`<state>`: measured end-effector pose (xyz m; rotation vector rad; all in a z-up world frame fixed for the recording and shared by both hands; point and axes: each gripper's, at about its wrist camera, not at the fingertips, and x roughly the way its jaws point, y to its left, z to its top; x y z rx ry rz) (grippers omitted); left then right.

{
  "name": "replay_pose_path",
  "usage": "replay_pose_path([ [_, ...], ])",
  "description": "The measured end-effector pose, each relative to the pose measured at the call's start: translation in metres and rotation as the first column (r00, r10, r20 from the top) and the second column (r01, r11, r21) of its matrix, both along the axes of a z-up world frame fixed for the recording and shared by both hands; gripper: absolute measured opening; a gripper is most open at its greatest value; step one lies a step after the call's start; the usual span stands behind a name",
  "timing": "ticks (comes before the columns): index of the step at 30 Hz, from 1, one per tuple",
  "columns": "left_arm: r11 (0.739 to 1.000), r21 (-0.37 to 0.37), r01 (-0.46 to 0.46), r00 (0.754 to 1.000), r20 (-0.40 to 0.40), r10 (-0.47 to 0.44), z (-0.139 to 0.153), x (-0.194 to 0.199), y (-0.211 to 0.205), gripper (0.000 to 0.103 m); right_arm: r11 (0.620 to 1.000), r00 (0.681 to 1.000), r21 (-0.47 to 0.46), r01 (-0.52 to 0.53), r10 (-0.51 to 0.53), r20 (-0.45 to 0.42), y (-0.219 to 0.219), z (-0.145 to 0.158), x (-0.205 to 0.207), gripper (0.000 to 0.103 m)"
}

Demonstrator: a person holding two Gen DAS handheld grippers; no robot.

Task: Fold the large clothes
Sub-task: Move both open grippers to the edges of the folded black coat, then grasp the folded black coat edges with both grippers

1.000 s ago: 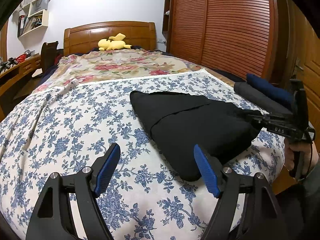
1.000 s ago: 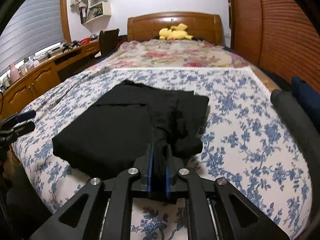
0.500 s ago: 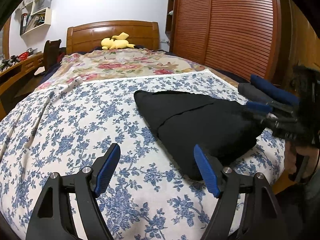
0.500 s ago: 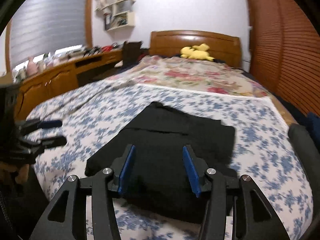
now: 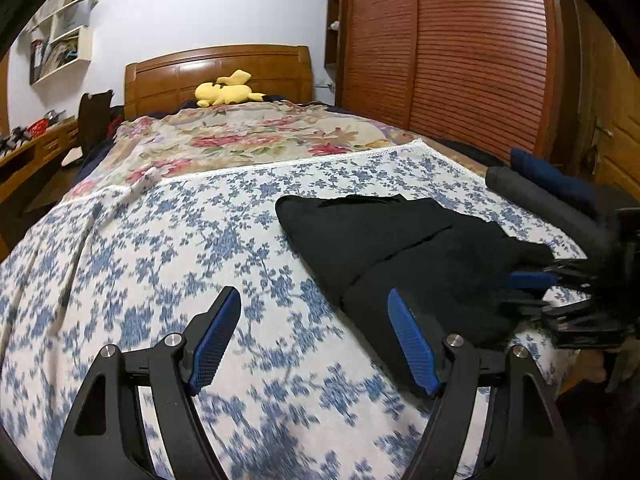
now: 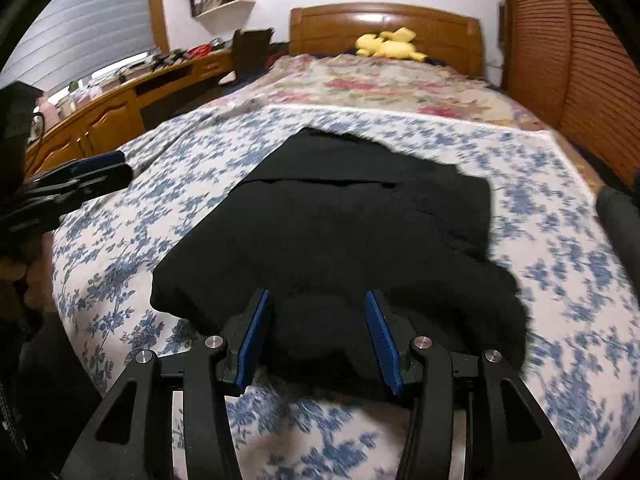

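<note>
A folded black garment (image 5: 404, 248) lies on the blue-flowered bedsheet (image 5: 168, 248), near the bed's right front edge. My left gripper (image 5: 316, 336) is open and empty, low over the sheet just left of the garment. My right gripper (image 6: 318, 334) is open, its blue pads either side of the garment's near edge (image 6: 320, 332) without closing on it. The garment fills the middle of the right wrist view (image 6: 340, 232). The right gripper also shows at the right edge of the left wrist view (image 5: 532, 292), and the left gripper at the left of the right wrist view (image 6: 84, 174).
A dark grey roll (image 5: 536, 204) and a navy folded item (image 5: 552, 176) lie at the bed's right edge. A floral quilt (image 5: 248, 140) and yellow plush toy (image 5: 228, 90) lie near the headboard. A wooden wardrobe (image 5: 460, 52) stands right, a desk (image 6: 108, 108) left.
My right gripper let go of the garment's edge and opened. The garment now lies flat. My left gripper stayed open and shifted slightly forward.
</note>
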<state>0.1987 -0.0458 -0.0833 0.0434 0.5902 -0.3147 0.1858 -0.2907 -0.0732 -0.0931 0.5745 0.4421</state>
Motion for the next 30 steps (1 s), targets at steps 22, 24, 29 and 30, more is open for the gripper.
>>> replay_pose_path([
  [22, 0.995, 0.04, 0.095, 0.991, -0.104, -0.09, -0.035, 0.166, -0.037, 0.077, 0.977, 0.966, 0.059, 0.203, -0.19, -0.175, -0.034, -0.024, 0.048, 0.079],
  [24, 0.996, 0.033, 0.087, 0.988, -0.127, -0.082, -0.041, 0.181, -0.036, 0.077, 0.979, 0.966, 0.064, 0.195, -0.18, -0.186, -0.031, -0.027, 0.051, 0.08],
  [29, 0.998, -0.025, 0.055, 0.977, -0.206, -0.059, -0.059, 0.221, -0.028, 0.077, 0.983, 0.968, 0.068, 0.171, -0.154, -0.198, -0.027, -0.034, 0.055, 0.08],
  [30, 0.997, -0.052, 0.051, 0.971, -0.231, -0.062, -0.062, 0.228, -0.026, 0.077, 0.983, 0.969, 0.07, 0.167, -0.151, -0.196, -0.028, -0.036, 0.055, 0.08],
])
